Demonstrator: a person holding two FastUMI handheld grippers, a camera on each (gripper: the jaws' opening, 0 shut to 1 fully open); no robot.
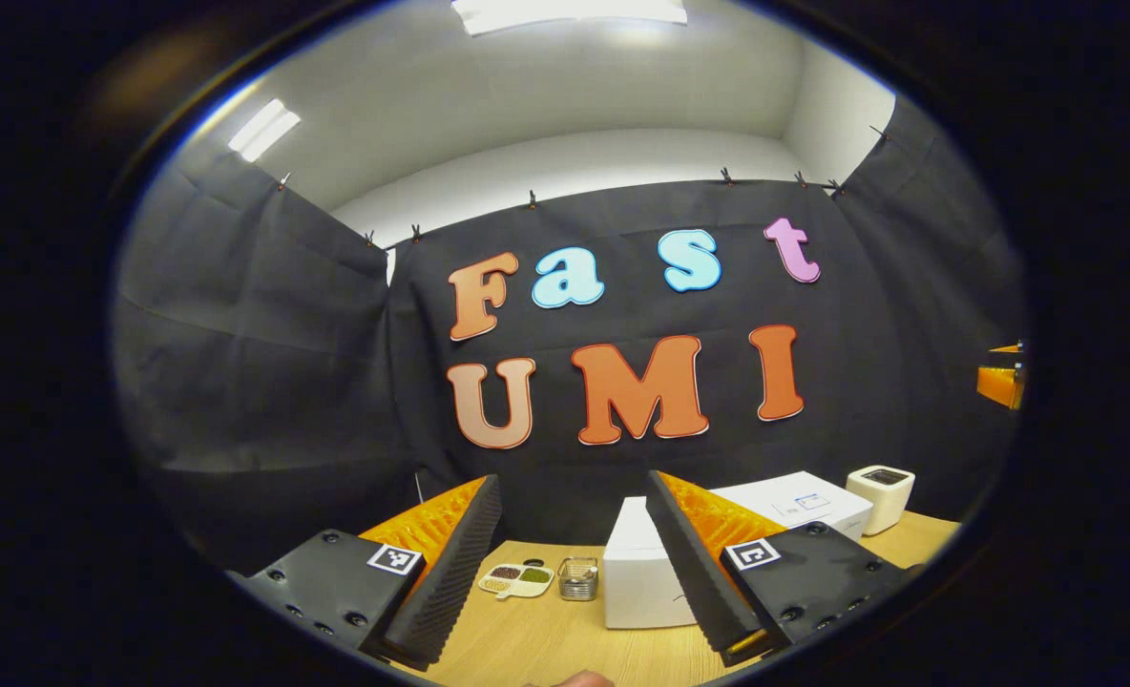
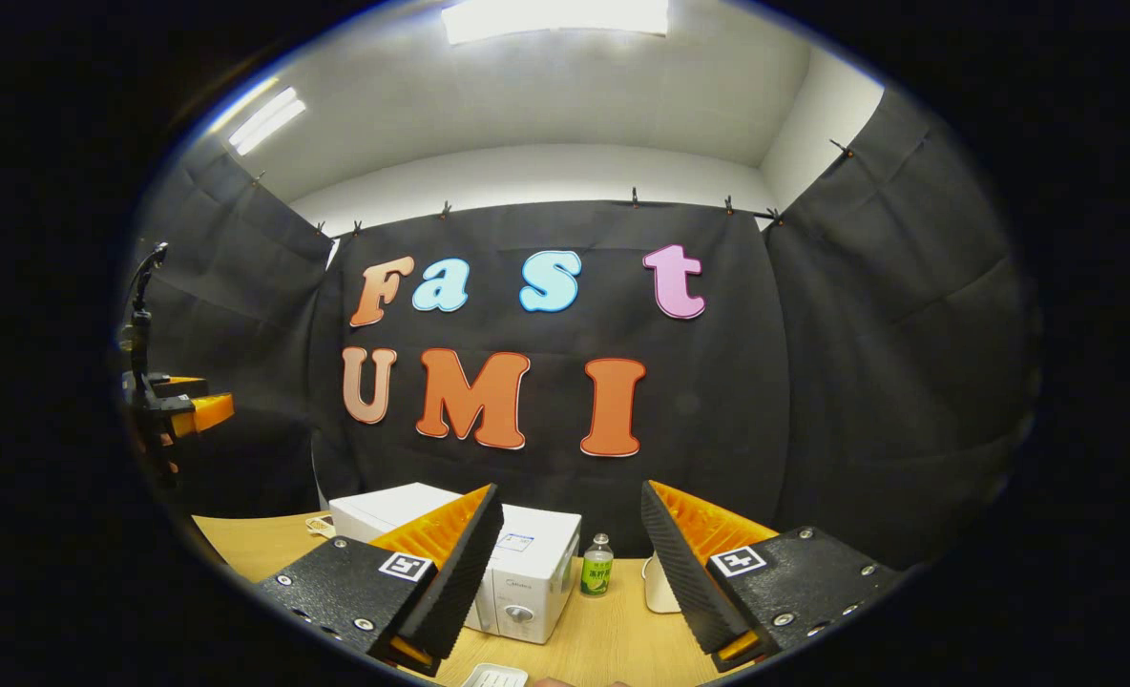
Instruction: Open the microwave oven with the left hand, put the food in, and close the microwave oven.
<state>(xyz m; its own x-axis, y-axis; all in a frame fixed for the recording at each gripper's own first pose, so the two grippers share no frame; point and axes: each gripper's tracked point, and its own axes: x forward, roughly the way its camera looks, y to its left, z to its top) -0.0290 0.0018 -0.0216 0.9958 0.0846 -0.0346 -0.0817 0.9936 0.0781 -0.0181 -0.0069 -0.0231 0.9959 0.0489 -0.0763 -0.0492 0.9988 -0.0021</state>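
Observation:
The white microwave [image 1: 634, 572] stands on the wooden table [image 1: 546, 649], partly behind my left gripper's right-hand finger. In the right gripper view the microwave [image 2: 532, 568] shows its front with a round knob, door closed. A white compartment plate of brown and green food [image 1: 517, 579] lies left of it, and its rim [image 2: 495, 677] shows at the bottom of the right gripper view. My left gripper [image 1: 573, 487] is open and empty, held above the table short of the microwave. My right gripper [image 2: 570, 491] is open and empty too.
A small glass container [image 1: 578, 578] sits between plate and microwave. A small white appliance [image 1: 882, 496] stands right of the microwave. A green bottle [image 2: 598, 565] and a white object [image 2: 660, 584] stand beside it. The other gripper [image 2: 183, 408] hangs at the left edge.

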